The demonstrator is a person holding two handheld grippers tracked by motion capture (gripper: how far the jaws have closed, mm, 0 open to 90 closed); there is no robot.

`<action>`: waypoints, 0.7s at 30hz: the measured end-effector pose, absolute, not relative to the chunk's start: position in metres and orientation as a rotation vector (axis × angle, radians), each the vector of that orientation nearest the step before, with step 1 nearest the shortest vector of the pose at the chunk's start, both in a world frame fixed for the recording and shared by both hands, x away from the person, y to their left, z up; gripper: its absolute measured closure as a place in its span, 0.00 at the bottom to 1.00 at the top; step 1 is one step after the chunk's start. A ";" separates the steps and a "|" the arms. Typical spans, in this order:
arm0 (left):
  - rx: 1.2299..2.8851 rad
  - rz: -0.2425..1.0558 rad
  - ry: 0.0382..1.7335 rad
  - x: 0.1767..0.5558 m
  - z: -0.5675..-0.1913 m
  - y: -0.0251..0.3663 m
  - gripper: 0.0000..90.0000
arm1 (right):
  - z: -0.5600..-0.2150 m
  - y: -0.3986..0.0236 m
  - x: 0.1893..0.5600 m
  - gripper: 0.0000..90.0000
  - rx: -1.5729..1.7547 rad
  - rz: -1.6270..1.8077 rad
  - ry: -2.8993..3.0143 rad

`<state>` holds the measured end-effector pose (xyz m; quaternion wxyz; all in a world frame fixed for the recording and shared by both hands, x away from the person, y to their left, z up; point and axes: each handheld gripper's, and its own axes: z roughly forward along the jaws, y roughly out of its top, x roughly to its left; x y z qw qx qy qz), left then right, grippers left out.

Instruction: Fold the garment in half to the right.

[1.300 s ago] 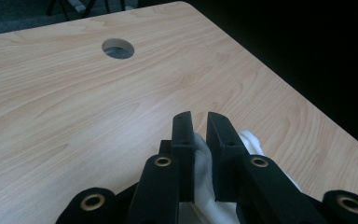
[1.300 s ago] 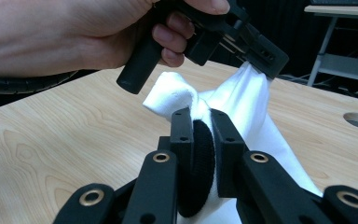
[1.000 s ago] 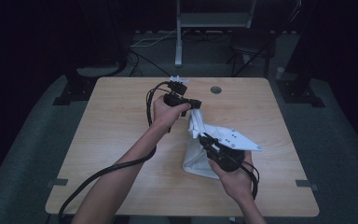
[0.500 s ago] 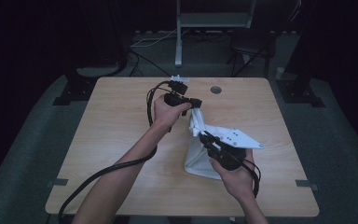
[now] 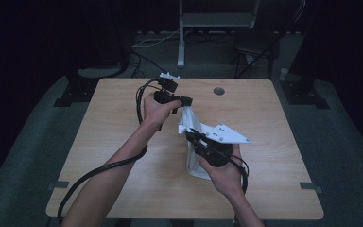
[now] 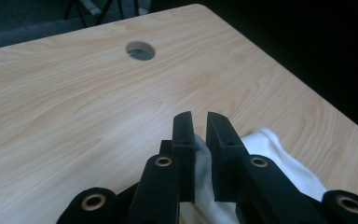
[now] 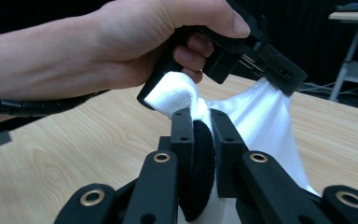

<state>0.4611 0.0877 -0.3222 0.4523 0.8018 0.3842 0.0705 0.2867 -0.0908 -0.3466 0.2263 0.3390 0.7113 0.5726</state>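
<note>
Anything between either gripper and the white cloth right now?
Nothing visible. The left gripper is shut on the white cloth, and the right gripper is shut on its black-trimmed edge. The cloth hangs stretched between them above the table.

Left gripper clamped, right gripper clamped

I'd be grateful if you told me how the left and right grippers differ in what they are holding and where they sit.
The left gripper pinches only white cloth, while the right gripper clamps a black band together with the white fabric. The left gripper sits farther up the table, at the cloth's far end; the right gripper is nearer the person, at the middle of the cloth. Both have their jaws shut on the same cloth, lifted between them.
</note>
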 end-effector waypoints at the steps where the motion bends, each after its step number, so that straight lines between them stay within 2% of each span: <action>1: 1.980 0.177 0.956 0.461 -0.322 0.092 0.92 | -0.347 -0.088 0.288 0.91 0.926 1.582 1.967; 21: 1.911 0.241 1.070 0.458 -0.320 0.166 0.92 | -0.344 -0.023 0.307 0.91 0.859 1.665 2.064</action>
